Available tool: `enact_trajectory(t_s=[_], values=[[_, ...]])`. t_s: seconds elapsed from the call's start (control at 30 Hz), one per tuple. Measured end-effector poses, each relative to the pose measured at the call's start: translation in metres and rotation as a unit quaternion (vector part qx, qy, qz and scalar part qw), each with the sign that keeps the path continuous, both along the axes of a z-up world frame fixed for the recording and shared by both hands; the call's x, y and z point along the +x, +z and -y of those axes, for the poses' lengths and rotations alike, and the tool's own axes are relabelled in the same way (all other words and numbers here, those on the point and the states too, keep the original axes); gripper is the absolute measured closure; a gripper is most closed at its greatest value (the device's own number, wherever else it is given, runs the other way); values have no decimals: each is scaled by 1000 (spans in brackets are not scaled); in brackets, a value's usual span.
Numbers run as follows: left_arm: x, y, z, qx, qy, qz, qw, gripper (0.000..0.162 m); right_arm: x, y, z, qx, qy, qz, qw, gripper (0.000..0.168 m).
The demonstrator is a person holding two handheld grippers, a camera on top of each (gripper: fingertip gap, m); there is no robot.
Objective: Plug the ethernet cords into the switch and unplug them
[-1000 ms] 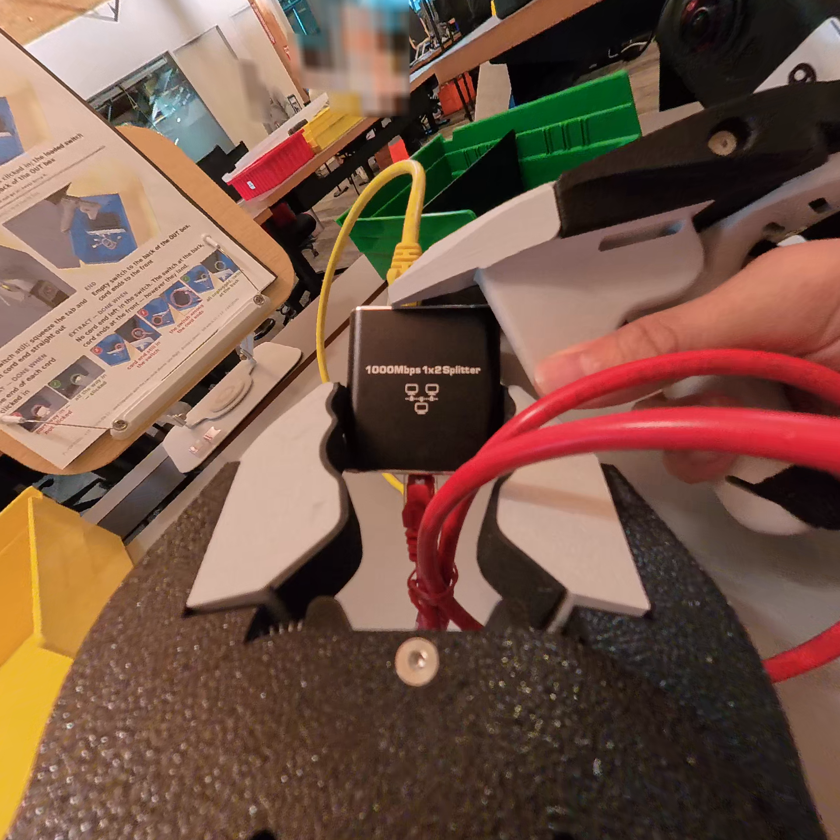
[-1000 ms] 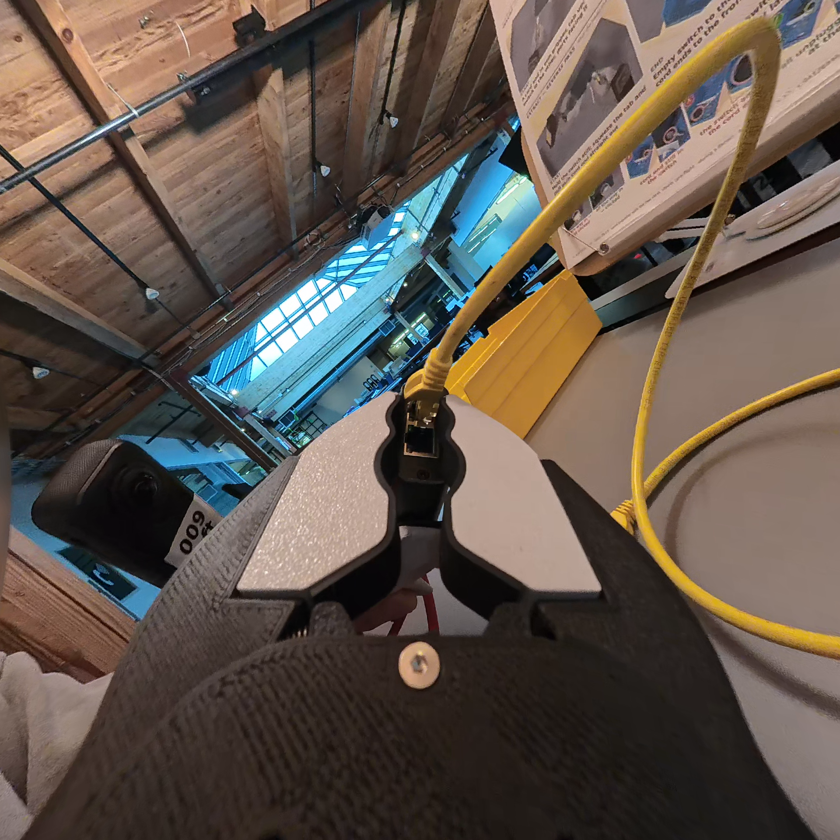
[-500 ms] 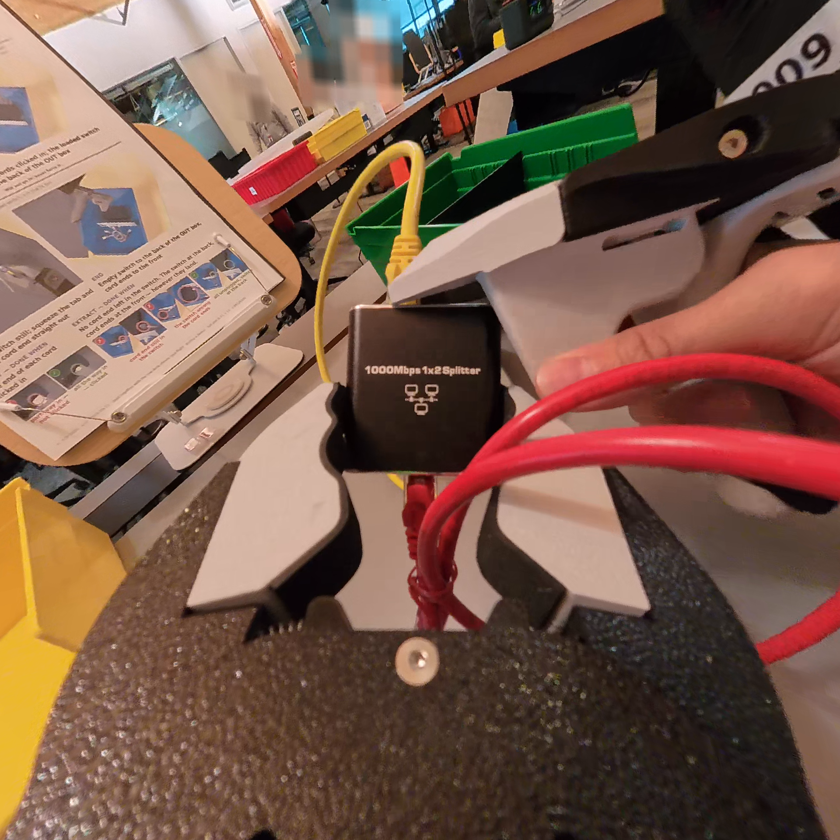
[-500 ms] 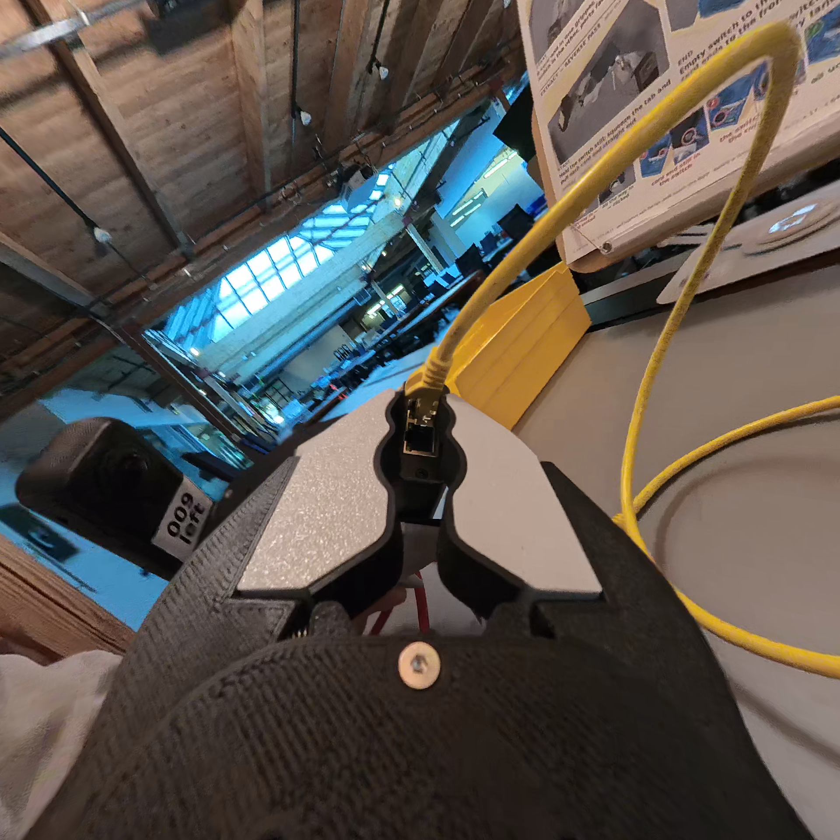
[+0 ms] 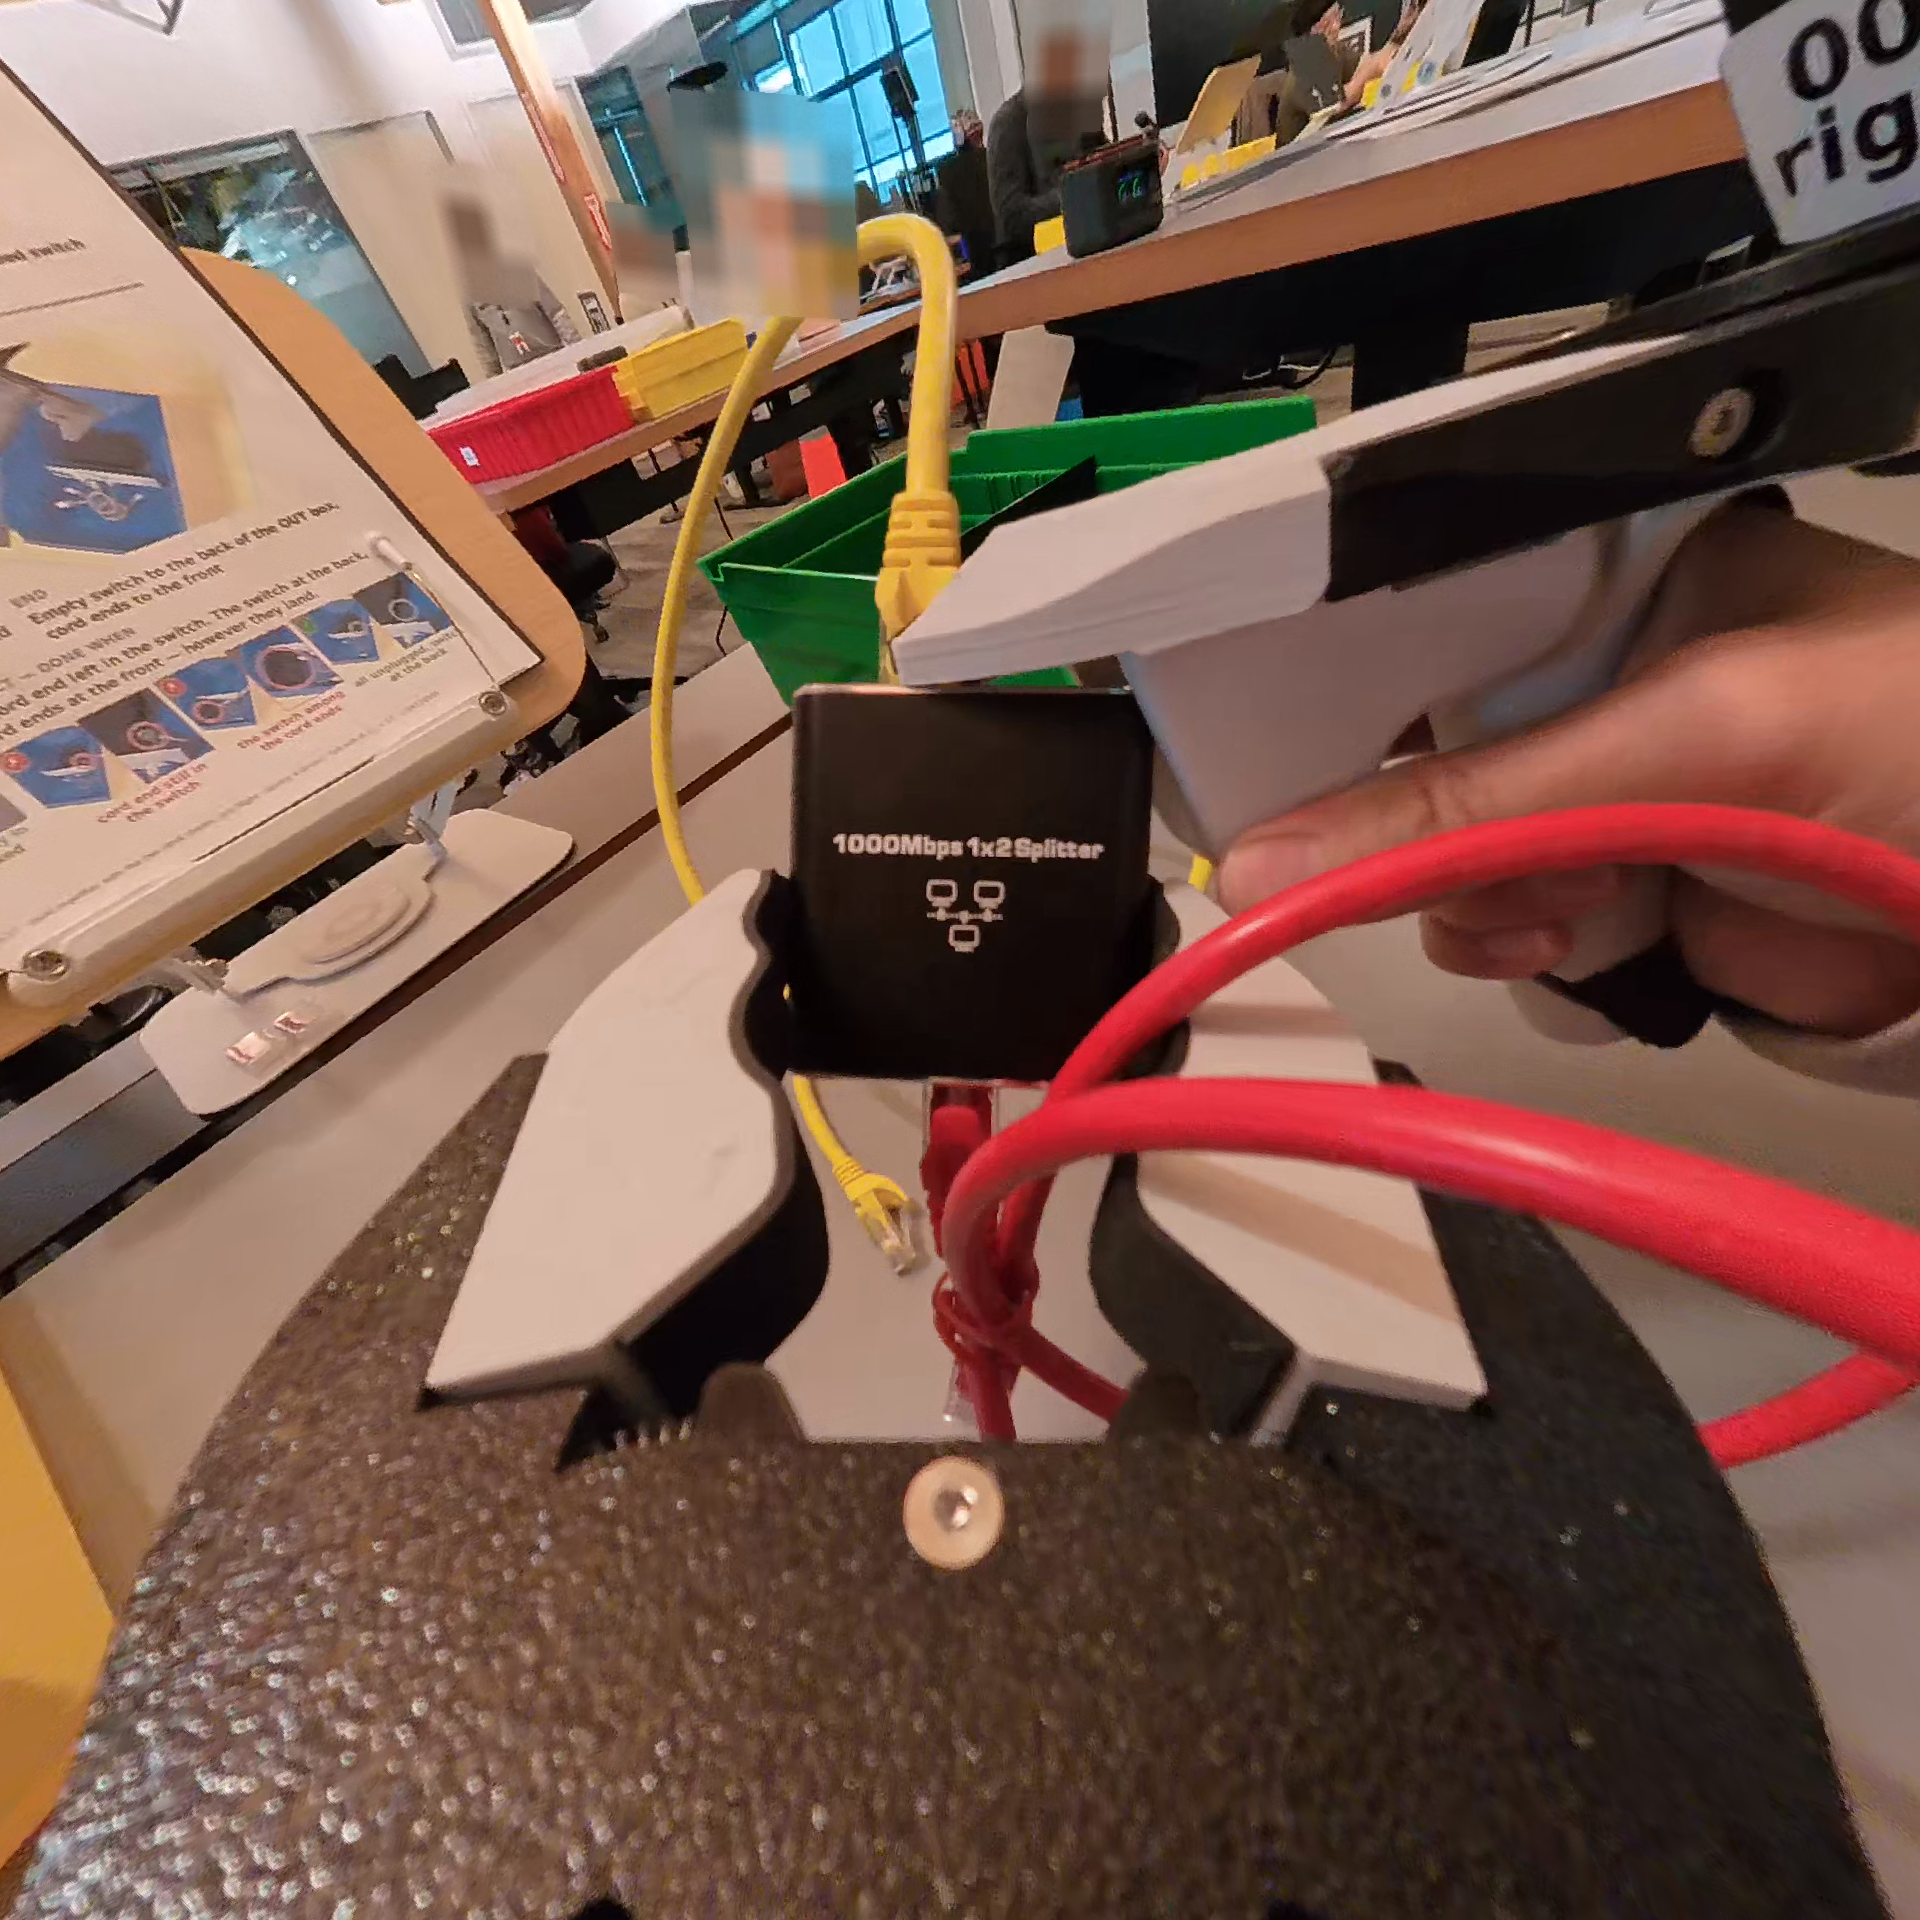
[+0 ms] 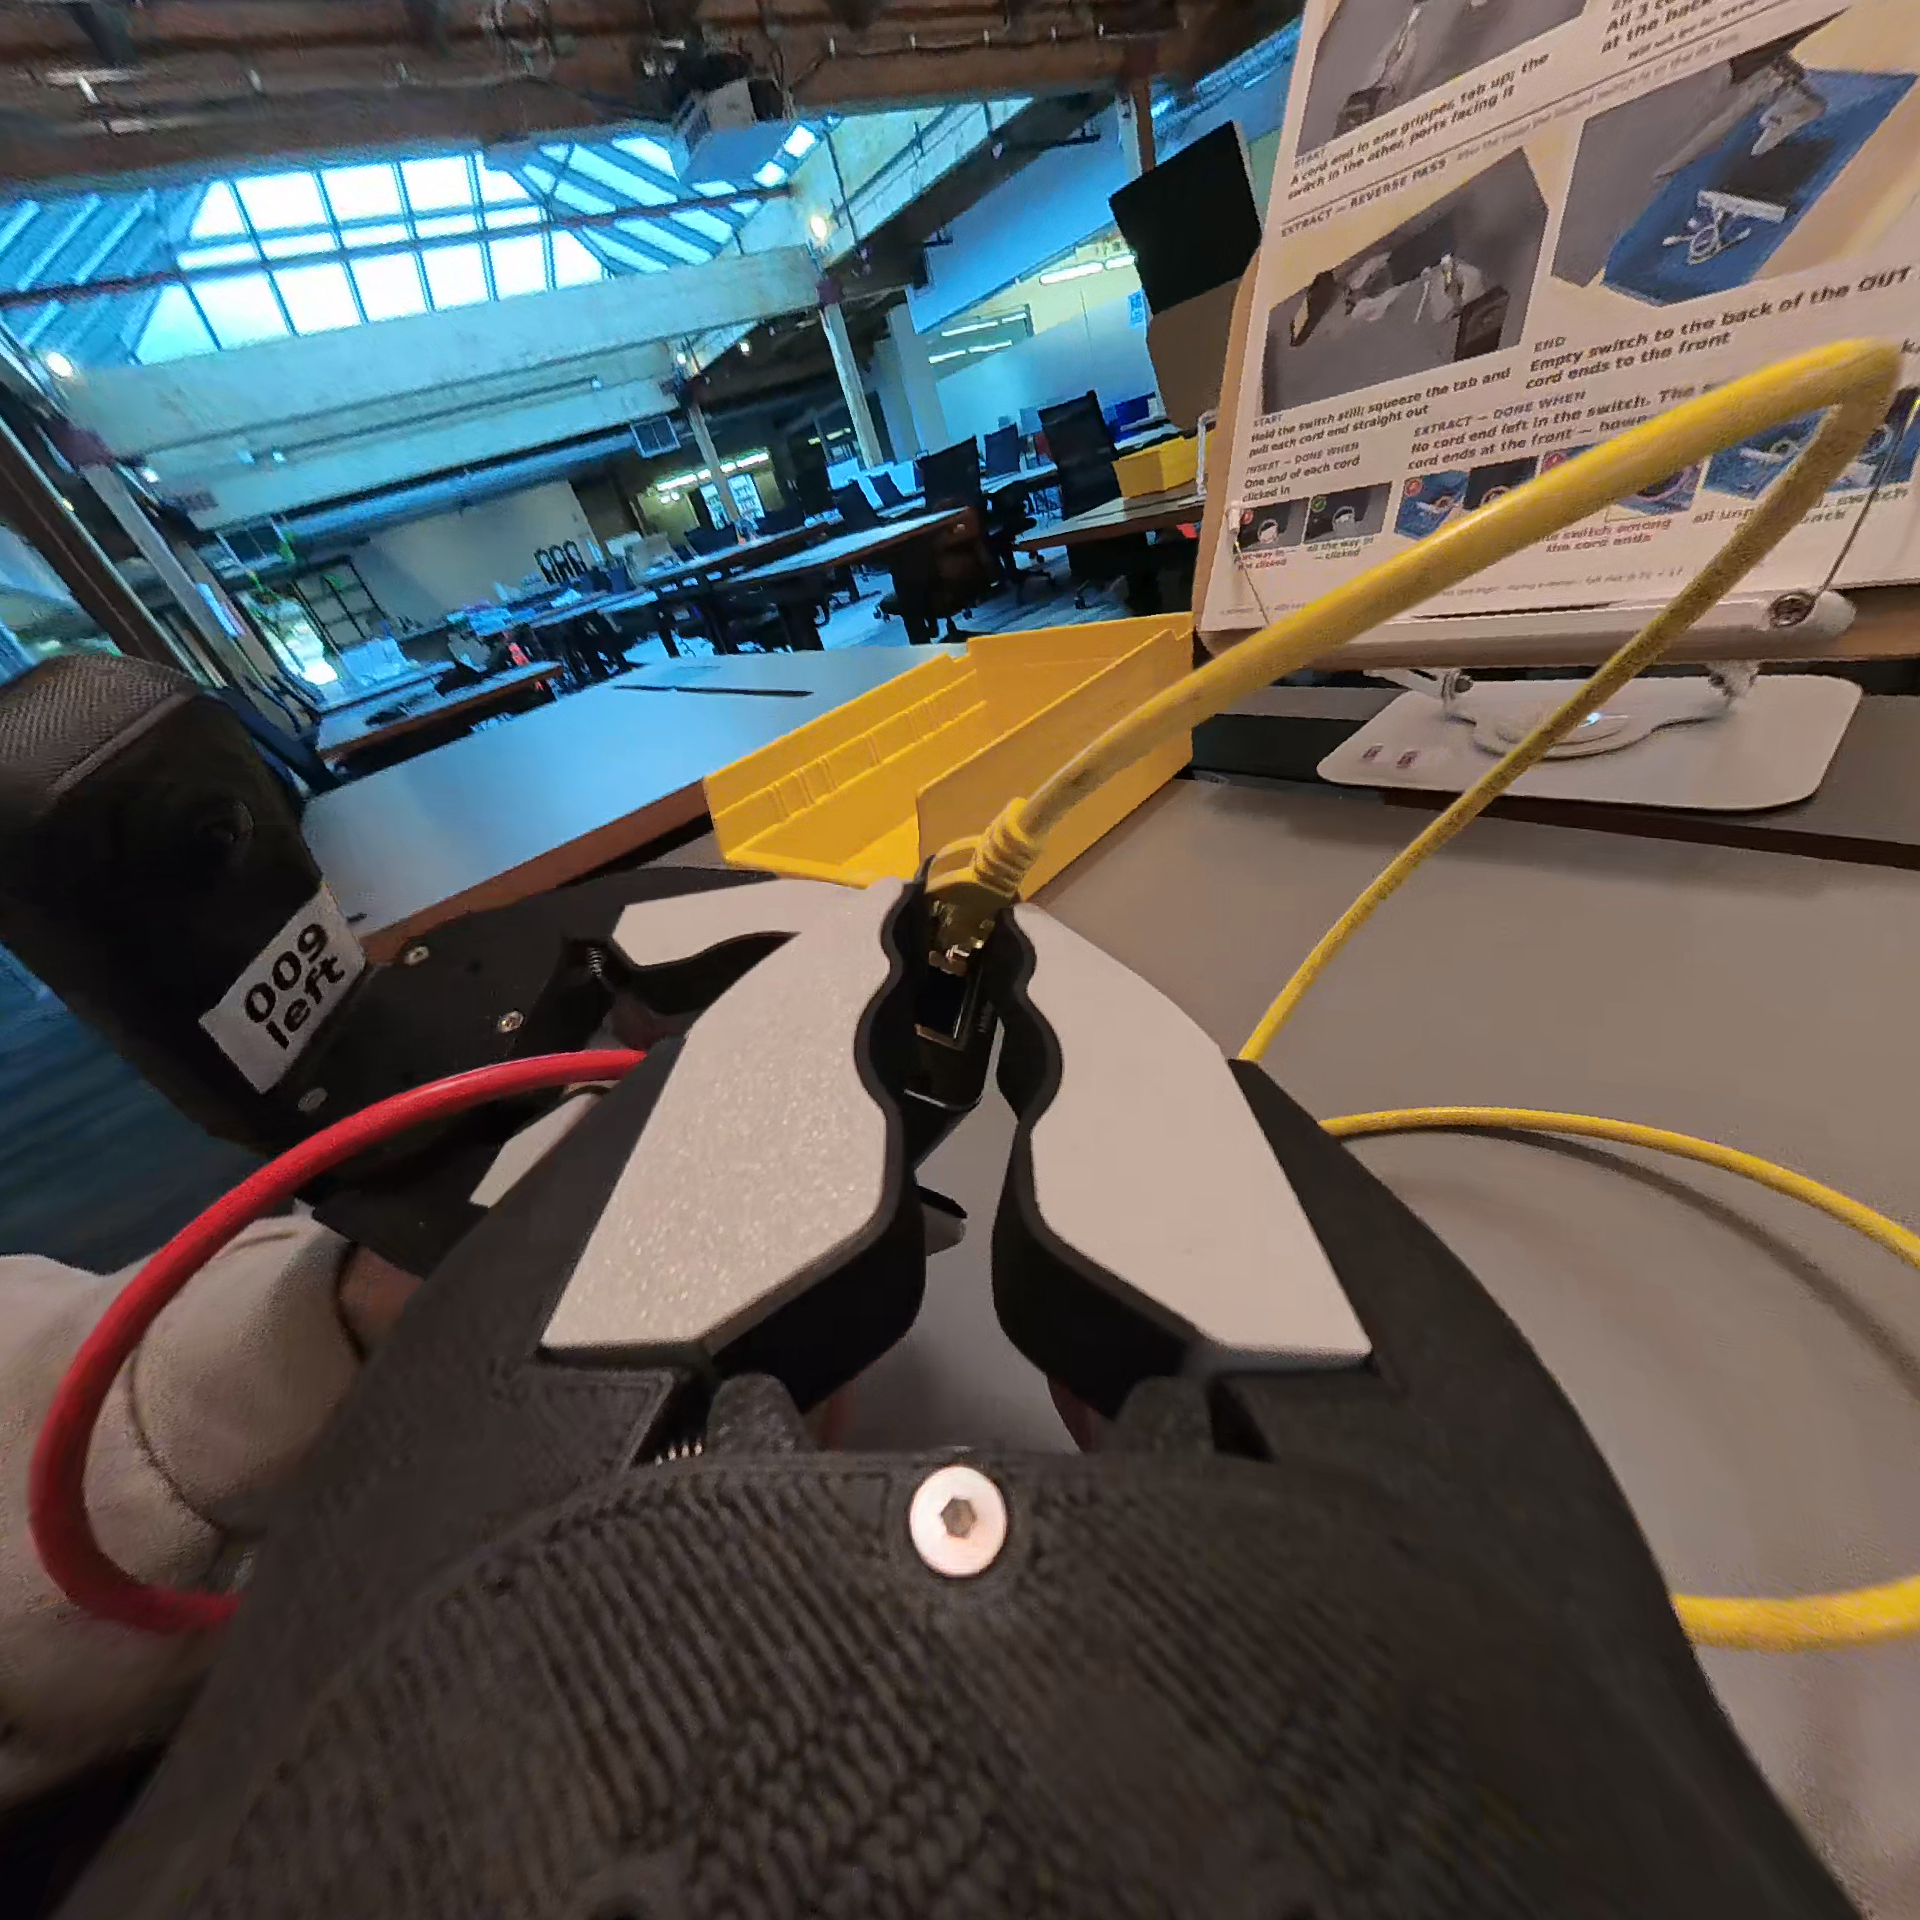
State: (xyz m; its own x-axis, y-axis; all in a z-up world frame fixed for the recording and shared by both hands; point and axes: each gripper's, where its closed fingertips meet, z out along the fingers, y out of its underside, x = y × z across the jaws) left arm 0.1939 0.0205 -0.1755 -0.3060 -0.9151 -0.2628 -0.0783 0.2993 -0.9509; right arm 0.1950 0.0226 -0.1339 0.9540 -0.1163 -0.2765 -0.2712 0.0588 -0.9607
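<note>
Grey tabletop [image 5: 312, 1195] lay under my left gripper [image 5: 961, 987], which clamped the small black metal switch box [image 5: 966, 873]. Right of it, my right gripper [image 6: 951, 997] pinched the yellow ethernet cord's plug [image 6: 961, 914] at the switch's far edge. Skewed, the plug could jam; I couldn't see the port. Red cords [image 5: 1455, 1143] crowded nearby.

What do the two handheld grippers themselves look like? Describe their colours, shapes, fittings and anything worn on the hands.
Each gripper, left and right, has a rough black printed body, a silver screw at its centre, and two broad grey fingers edged with wavy black pads. A black camera with a white label sits on top. The hand on the left gripper wears a pale glove.
</note>
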Motion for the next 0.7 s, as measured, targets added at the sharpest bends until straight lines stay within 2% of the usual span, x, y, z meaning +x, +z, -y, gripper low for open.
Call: enact_trajectory(t_s=[0.13, 0.33, 0.43, 0.53, 0.63, 0.7], values=[[0, -2, 1, 0, -8, 0, 1000, 98, 0, -2, 1, -27, -4, 31, 999, 155], [-1, 1, 0, 10, -10, 15, 1000, 98, -2, 1, 2, -22, 9, 35, 999, 154], [-2, 9, -7, 85, 28, 53, 995, 98, -4, 6, 1, 21, 35, -9, 999, 154], [-1, 7, -10, 113, 40, 61, 991, 98, -3, 3, 0, 30, 42, -29, 998, 155], [0, 1, -9, 89, 26, 42, 995, 98, -1, -2, 0, 16, 34, -20, 999, 155], [0, -2, -4, 41, 7, 21, 999, 98, 1, -4, 1, -3, 22, 2, 1000, 155]])
